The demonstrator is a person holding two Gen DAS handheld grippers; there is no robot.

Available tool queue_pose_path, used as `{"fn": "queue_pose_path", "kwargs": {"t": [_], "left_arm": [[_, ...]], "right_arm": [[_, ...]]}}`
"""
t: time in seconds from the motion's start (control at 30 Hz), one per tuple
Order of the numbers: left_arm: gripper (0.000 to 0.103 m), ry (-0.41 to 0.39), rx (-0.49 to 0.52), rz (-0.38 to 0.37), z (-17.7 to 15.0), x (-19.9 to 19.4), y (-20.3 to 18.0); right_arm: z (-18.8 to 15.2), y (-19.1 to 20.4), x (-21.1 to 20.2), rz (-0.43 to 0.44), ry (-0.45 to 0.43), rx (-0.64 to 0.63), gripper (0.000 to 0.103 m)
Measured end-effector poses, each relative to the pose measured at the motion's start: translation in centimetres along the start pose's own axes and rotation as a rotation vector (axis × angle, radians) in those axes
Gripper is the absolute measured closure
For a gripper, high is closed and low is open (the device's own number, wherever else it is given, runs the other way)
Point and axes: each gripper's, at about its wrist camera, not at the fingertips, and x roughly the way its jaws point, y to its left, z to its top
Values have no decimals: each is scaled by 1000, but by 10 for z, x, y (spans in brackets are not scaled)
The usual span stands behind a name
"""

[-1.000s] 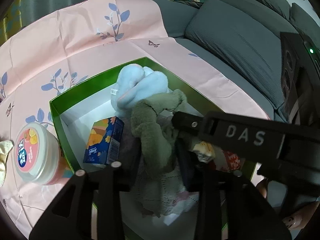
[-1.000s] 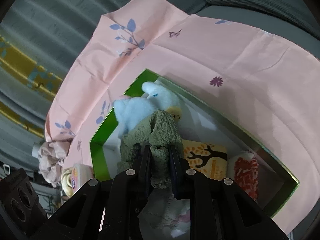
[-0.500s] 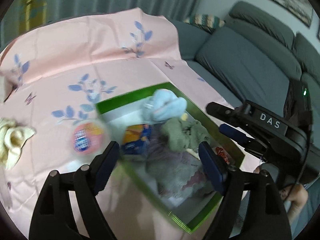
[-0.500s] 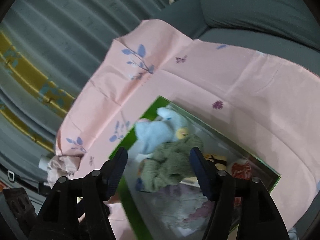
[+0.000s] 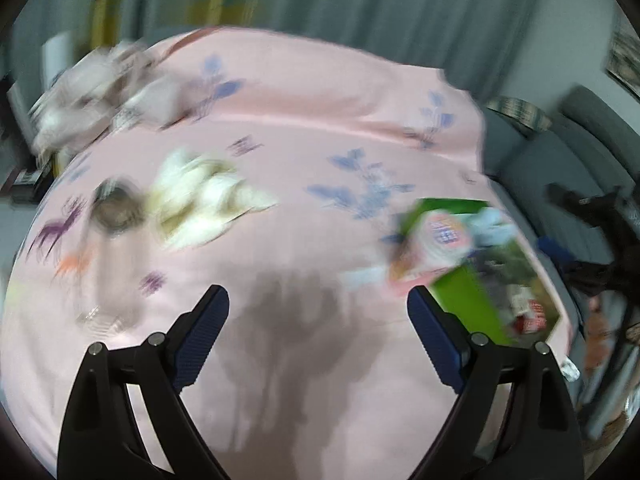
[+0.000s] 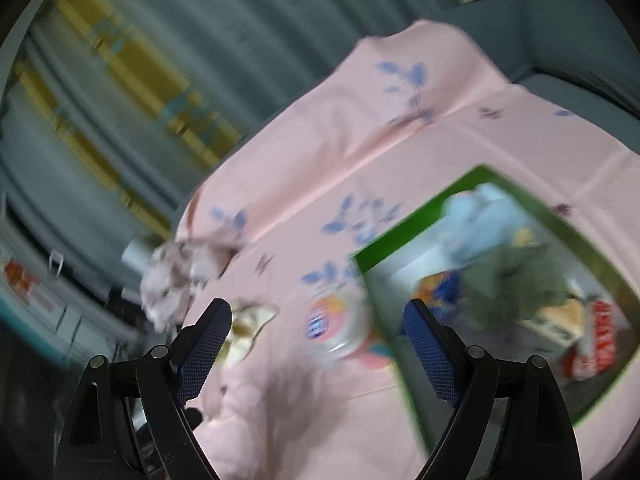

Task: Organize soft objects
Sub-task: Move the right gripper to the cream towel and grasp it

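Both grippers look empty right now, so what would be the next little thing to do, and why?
Probably reach the left gripper toward the cream cloth lying loose on the pink sheet. Its jaws are opening with nothing between them, and the cloth lies just ahead. The green box already holds other soft things. The right gripper is also opening and empty. The pictures are blurred, so this is a guess.

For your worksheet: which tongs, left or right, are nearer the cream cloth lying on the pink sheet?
Left, probably. The cream cloth lies ahead of the opening, empty left tongs, while the opening, empty right tongs hang nearer the green box.
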Motion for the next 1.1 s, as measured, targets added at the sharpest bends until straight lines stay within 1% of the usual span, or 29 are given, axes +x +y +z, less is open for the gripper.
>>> {"fn": "queue_pose_path", "kwargs": {"t": [0.07,0.13,0.2,0.3,0.37,0.47,0.53,0.67,0.7,0.73,0.77,0.8,0.83,0.87,0.9,0.93,1.0,1.03,1.07,1.1], "left_arm": [[13,21,-61,37,-13,0,29],[13,41,-117,60,-23,-1,55],[13,50,-161,77,-27,-2,74],[13,42,-215,91,-30,-4,94],[13,32,-243,84,-30,-6,103],[13,22,-263,90,-33,-7,112],[13,16,-281,94,-35,-8,121],[13,28,-319,76,-35,-3,139],[13,28,-327,73,-36,-2,142],[13,28,-334,71,-36,-1,146],[13,24,-336,66,-36,0,147],[13,25,-335,63,-37,2,148],[13,34,-332,62,-38,5,149],[13,40,-333,56,-39,7,149],[13,49,-334,42,-40,10,150],[13,56,-333,35,-40,11,150],[13,62,-331,33,-40,14,150],[13,62,-326,35,-40,14,150],[13,60,-324,34,-40,14,150],[13,58,-322,32,-39,15,151]], "right_arm": [[-7,23,11,14,30,-54,14],[-14,48,24,48,61,-99,14],[-24,70,41,94,112,-136,14],[-38,105,77,144,204,-198,14],[-46,124,107,138,263,-214,14],[-56,149,155,80,330,-233,14],[-63,161,182,55,347,-228,14],[-75,177,241,16,432,-242,14],[-77,178,258,-14,442,-238,14],[-77,178,267,-52,439,-237,14],[-78,180,277,-118,418,-252,14],[-78,183,284,-178,383,-282,14],[-78,188,294,-218,339,-323,14],[-79,191,299,-211,332,-337,14],[-81,193,310,-185,354,-339,14],[-82,192,318,-179,380,-331,14],[-86,186,331,-190,414,-311,15],[-89,182,335,-191,413,-308,24],[-91,178,334,-195,401,-315,42],[-92,176,332,-206,391,-331,49]]}}
